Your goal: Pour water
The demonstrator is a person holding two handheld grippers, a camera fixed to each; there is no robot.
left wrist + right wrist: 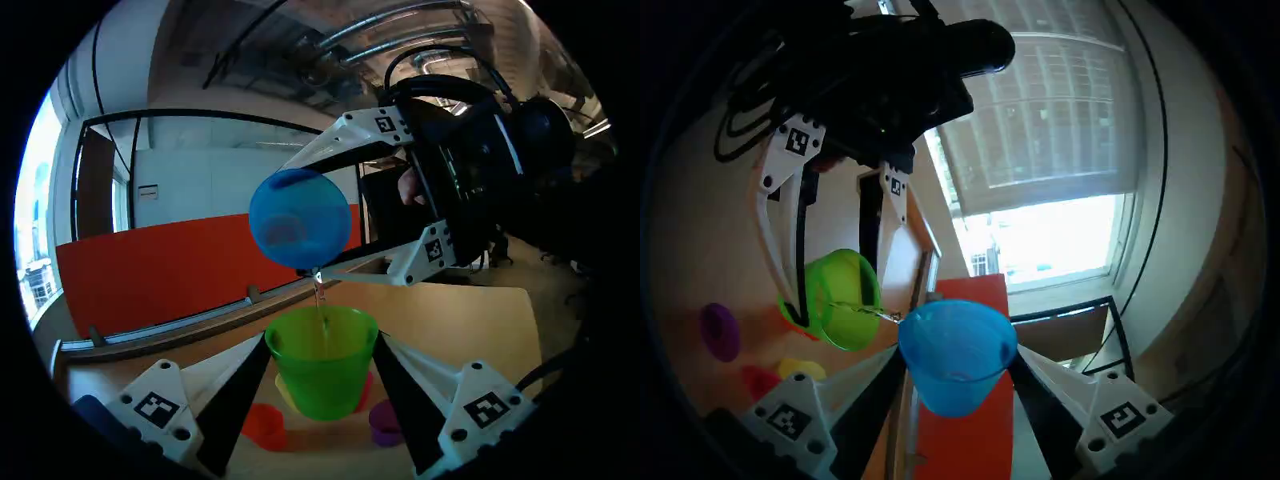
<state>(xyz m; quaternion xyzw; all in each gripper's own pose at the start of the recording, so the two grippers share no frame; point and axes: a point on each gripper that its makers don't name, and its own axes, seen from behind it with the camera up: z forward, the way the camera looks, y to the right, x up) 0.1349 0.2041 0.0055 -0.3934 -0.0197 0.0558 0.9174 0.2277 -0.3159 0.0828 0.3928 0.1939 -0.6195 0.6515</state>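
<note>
While the left gripper (320, 346) pinched the green cup (322, 384) upright at six o'clock over the table (456, 320), the right gripper (958, 352) clamped the tilted blue cup (300, 218) at its twelve o'clock, and a thin stream of water (322, 310) fell into the green cup.

Purple cup (386, 422), red cup (266, 426), yellow cup (800, 369) on wooden table (464, 320)

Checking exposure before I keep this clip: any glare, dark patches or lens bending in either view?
Right gripper view: the big window is blown out to white, but the blue cup in front stays readable, and the straight frames bow from the fisheye. Left gripper view: the light is even and the green cup is sharp, the water stream is thin and faint, and the side window is overexposed.
</note>
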